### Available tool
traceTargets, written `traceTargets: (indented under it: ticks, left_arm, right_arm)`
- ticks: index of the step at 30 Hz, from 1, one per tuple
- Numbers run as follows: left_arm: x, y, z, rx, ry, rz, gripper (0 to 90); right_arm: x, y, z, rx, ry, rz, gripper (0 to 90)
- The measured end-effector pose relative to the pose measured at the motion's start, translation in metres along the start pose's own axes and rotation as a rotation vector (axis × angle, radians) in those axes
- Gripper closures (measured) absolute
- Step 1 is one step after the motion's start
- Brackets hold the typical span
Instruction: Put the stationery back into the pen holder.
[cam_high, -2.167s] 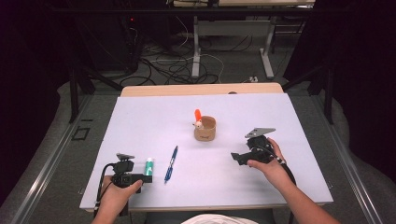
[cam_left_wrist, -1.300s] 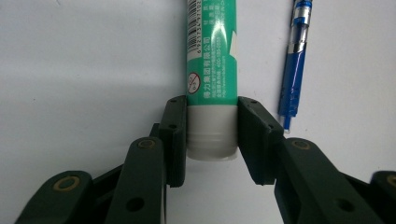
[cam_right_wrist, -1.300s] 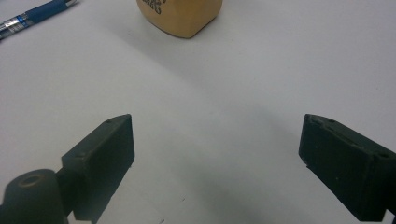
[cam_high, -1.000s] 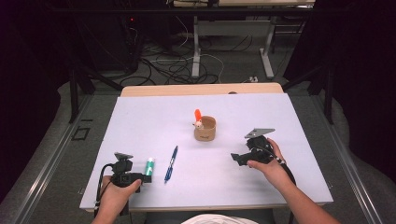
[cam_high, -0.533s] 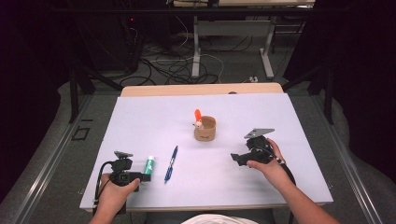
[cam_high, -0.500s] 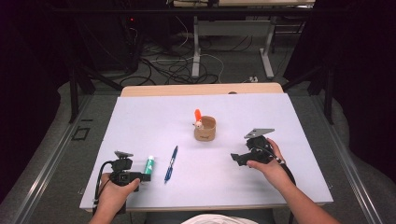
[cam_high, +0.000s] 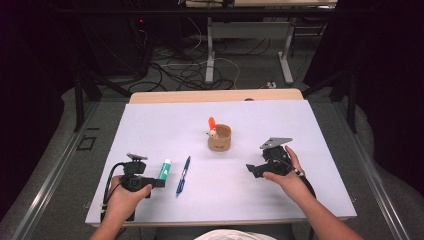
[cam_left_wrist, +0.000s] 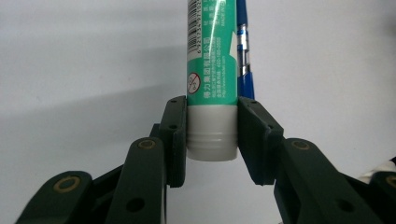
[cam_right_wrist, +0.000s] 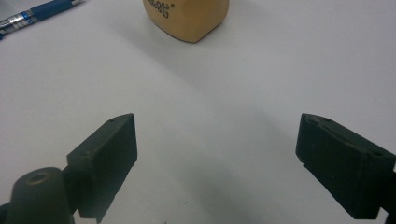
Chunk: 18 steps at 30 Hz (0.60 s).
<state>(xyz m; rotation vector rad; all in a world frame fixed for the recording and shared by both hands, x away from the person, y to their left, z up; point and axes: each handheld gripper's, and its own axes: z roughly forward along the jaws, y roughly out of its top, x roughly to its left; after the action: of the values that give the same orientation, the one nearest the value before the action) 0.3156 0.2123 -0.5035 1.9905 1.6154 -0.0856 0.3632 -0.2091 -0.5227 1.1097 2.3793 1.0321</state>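
Note:
A green and white tube (cam_left_wrist: 210, 70) with a white cap sits between the jaws of my left gripper (cam_left_wrist: 211, 135), which is shut on its cap end. From above, the left gripper (cam_high: 159, 182) holds the tube (cam_high: 164, 169) near the table's front left, just beside a blue pen (cam_high: 183, 175) lying on the white surface. The pen (cam_left_wrist: 243, 56) shows right behind the tube. My right gripper (cam_high: 251, 170) rests at the front right, pointing toward a tan cup (cam_high: 219, 138). Its jaws (cam_right_wrist: 217, 154) stand open over bare table and have just closed a little, with nothing between them.
An orange-tipped item (cam_high: 212, 125) stands in the tan cup (cam_right_wrist: 187, 18). The pen (cam_right_wrist: 37, 14) lies left of the cup in the right gripper view. The white table top (cam_high: 300, 125) has a wooden strip along its far edge. Cables and table legs lie on the floor beyond.
My left hand has lifted slightly with the tube in its jaws. The right hand has stayed where it was.

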Motion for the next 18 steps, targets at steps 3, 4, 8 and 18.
traceTargets:
  ticks: [3, 4, 8, 18]
  left_arm:
    - [-0.005, 0.006, 0.0, 0.001, -0.009, 0.022, 64.9]
    - [-0.007, 0.009, 0.0, 0.001, -0.009, 0.03, 64.9]
    - [-0.016, 0.018, 0.001, 0.004, -0.02, 0.072, 64.9]
    - [-0.04, 0.044, 0.008, 0.01, -0.043, 0.177, 64.9]
  right_arm:
    - [0.002, 0.0, 0.0, 0.002, -0.003, -0.007, 12.5]
    - [0.003, 0.001, 0.0, 0.009, -0.009, -0.004, 12.9]
    - [0.004, 0.001, 0.0, -0.006, -0.017, -0.035, 14.7]
    - [0.01, 0.005, -0.005, -0.002, -0.048, -0.133, 15.1]
